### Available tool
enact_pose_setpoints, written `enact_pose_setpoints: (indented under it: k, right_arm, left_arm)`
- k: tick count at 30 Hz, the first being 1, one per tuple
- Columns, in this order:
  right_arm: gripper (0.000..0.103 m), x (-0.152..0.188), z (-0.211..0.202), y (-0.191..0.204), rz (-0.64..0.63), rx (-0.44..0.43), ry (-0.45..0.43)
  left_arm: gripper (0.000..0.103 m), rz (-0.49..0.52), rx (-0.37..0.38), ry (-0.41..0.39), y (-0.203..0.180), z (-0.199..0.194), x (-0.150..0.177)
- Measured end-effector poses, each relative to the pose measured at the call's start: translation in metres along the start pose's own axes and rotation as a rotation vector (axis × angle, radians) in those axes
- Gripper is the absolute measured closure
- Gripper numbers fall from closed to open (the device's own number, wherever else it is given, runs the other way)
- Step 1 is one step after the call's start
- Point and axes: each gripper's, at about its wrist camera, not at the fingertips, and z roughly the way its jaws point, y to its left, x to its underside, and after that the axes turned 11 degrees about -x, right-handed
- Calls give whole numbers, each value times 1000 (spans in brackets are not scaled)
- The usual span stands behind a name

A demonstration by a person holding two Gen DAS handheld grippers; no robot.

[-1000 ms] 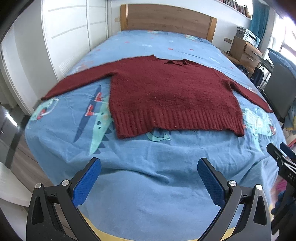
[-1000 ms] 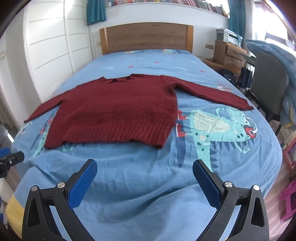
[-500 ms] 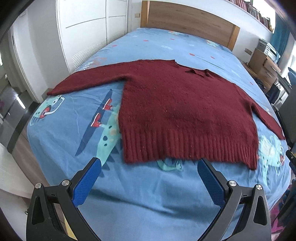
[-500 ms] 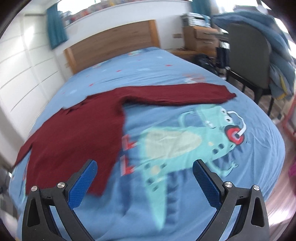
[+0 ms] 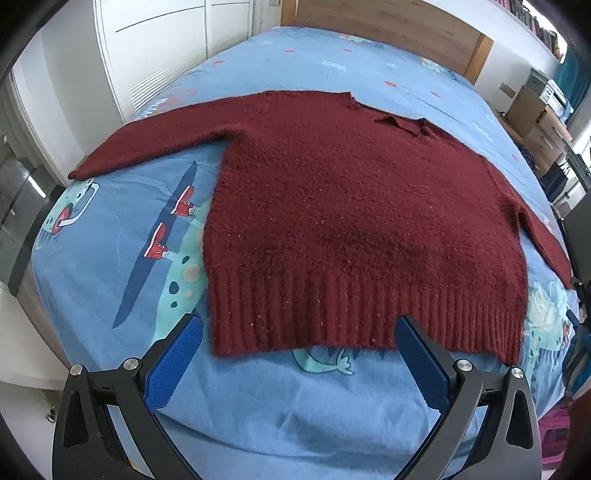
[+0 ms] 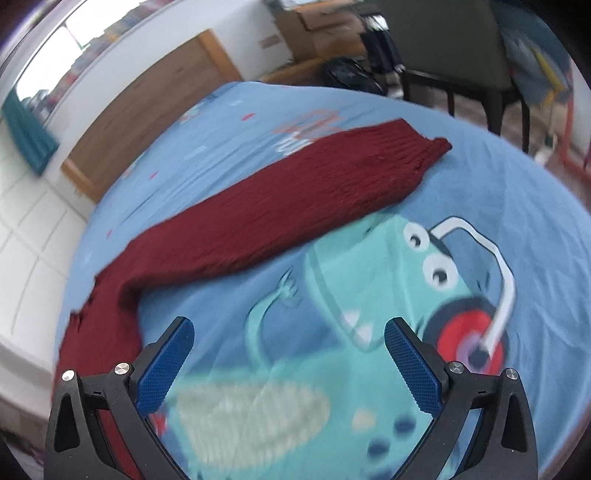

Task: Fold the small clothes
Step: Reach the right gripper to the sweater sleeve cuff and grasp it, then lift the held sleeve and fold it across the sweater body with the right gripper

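Observation:
A dark red knitted sweater (image 5: 351, 206) lies flat on the blue bed, both sleeves spread out. My left gripper (image 5: 297, 328) is open and empty, just above the ribbed hem near its left corner. In the right wrist view only the right sleeve (image 6: 280, 199) shows, running diagonally to its cuff at the upper right. My right gripper (image 6: 288, 332) is open and empty over the bedsheet, a little short of the sleeve.
The bed (image 5: 110, 258) has a blue cartoon dinosaur sheet and a wooden headboard (image 5: 388, 22). White wardrobes (image 5: 166, 44) stand on the left. A dark chair (image 6: 454, 55) and drawers stand beside the bed's right edge.
My left gripper has moved closer to the sweater's hem. My right gripper has swung right and forward toward the right sleeve; the sweater body has left its view.

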Motion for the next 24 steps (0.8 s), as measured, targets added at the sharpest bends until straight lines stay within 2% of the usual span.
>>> enact_pose_setpoints:
  k: [3, 5, 6, 10, 12, 13, 14, 17, 20, 22, 24]
  right_arm:
    - [2, -18, 11, -24, 105, -25, -24]
    - [12, -25, 15, -37, 172, -49, -43]
    - [13, -30, 17, -44, 201, -61, -57]
    - [15, -48, 19, -54, 240, -94, -112]
    - [21, -58, 20, -58, 253, -98, -137]
    - [31, -61, 20, -60, 263, -99, -148]
    - [47, -64, 21, -64, 284, -101, -159]
    - [71, -72, 25, -85, 373, -127, -188]
    - [86, -76, 30, -103, 456, -169, -225]
    - [92, -77, 30, -109, 501, -192, -242]
    - [93, -82, 29, -105, 496, -193, -237]
  left_arm:
    - [1, -4, -14, 17, 0, 8, -5]
    - [1, -1, -21, 28, 1, 12, -7]
    - [1, -2, -27, 31, 2, 14, -8]
    - [1, -19, -45, 44, 7, 22, -13]
    - [1, -21, -55, 50, 8, 25, -13]
    - [1, -23, -56, 54, 9, 26, -13]
    - [1, -25, -56, 60, 9, 28, -14]
    - [1, -25, -65, 72, 10, 31, -14]
    - [1, -28, -74, 84, 11, 35, -14]
    - [1, -34, -72, 95, 12, 38, -14]
    - [1, -34, -70, 99, 14, 39, -13]
